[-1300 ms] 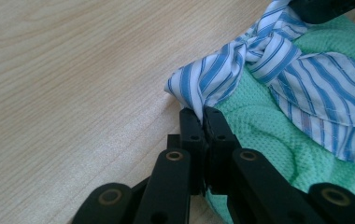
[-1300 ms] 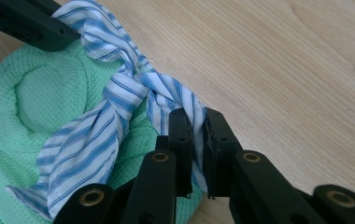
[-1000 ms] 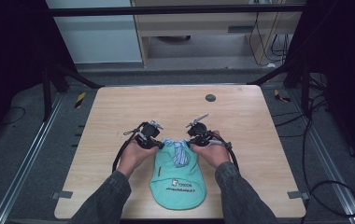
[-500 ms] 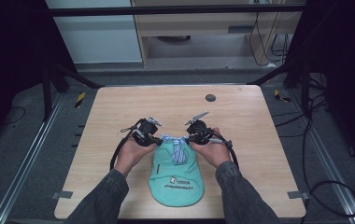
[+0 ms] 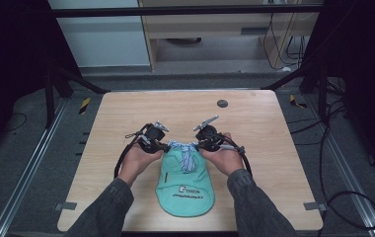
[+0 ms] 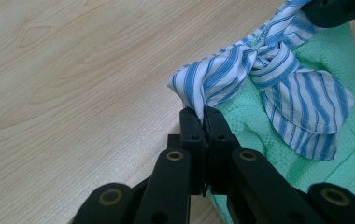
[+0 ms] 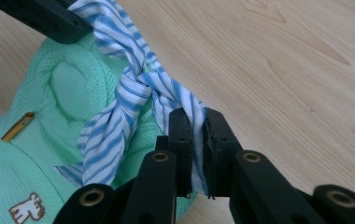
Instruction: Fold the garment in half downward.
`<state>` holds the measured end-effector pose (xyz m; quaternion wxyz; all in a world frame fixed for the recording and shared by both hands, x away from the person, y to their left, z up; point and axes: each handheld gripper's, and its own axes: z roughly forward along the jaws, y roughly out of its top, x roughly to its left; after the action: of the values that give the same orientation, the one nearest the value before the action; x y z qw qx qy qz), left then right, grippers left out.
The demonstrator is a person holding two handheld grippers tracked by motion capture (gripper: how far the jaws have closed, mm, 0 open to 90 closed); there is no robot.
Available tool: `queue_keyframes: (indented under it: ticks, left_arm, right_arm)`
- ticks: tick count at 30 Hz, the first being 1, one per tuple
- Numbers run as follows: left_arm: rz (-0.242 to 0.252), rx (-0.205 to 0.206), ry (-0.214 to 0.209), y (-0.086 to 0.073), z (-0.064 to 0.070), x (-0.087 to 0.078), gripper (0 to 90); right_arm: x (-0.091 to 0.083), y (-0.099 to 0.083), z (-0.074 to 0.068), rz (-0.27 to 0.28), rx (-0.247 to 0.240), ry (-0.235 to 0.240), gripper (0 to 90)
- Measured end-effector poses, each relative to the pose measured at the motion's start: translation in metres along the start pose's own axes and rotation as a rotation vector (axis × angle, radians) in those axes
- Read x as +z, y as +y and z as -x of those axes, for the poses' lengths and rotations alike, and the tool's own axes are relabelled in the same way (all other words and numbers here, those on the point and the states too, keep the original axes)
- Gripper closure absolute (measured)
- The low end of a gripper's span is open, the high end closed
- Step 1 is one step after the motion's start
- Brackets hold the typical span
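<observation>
Since a second ago your hands have drawn slightly nearer you and the green garment has slid down the desk (image 5: pixel 126 113) with them, its hem now close to the near edge; the striped tie has been pulled tauter between the two tools.

Largest first: the desk is bare wood apart from a small dark disc (image 5: pixel 222 103) near the far edge. The garment (image 5: pixel 185 190), a mint-green knitted piece with a printed logo, lies flat at the near middle, its neck end pointing away from you. Across that neck end runs the tie (image 5: pixel 184 150), a blue-and-white striped strip knotted at the centre, with one loose tail hanging over the green knit.

Your left tool (image 6: pixel 202 122) is clenched on the tie's left end, jaws pressed together with cloth bunched between them. Your right tool (image 7: pixel 194 126) is grasping the right end, the strip passing down between its jaws.

You seem to be tightening the knot. To do it well, pull both ends outward evenly and low along the desk, so the knot stays centred over the collar and the garment does not lift or skew. Keep each grip on stripe only; the left jaws sit just beside the green knit and could snag it.
</observation>
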<state>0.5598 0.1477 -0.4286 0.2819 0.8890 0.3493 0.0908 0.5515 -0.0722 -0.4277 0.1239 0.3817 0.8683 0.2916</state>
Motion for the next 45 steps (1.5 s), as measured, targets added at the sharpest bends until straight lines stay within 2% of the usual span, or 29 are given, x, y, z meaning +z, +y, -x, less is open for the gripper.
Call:
queue_keyframes:
  ticks: [9,15,24,32,45]
  left_arm:
    - [-0.013,0.02,-0.013,0.002,0.001,-0.001,88.3]
    - [-0.013,0.019,-0.018,0.003,0.001,-0.003,88.3]
    - [0.001,0.024,-0.011,0.007,-0.003,-0.009,88.4]
    - [0.027,0.031,0.001,0.016,-0.006,-0.021,88.4]
    - [0.036,0.033,0.004,0.018,-0.006,-0.025,88.4]
  right_arm:
    - [-0.001,-0.001,0.001,-0.021,-0.027,-0.005,82.8]
    - [-0.003,0.002,0.0,-0.027,-0.04,-0.007,82.8]
    - [-0.009,0.01,0.0,-0.012,-0.051,-0.014,82.7]
    - [-0.017,0.019,0.001,0.016,-0.059,-0.025,82.7]
    - [-0.02,0.022,0.001,0.024,-0.063,-0.029,82.7]
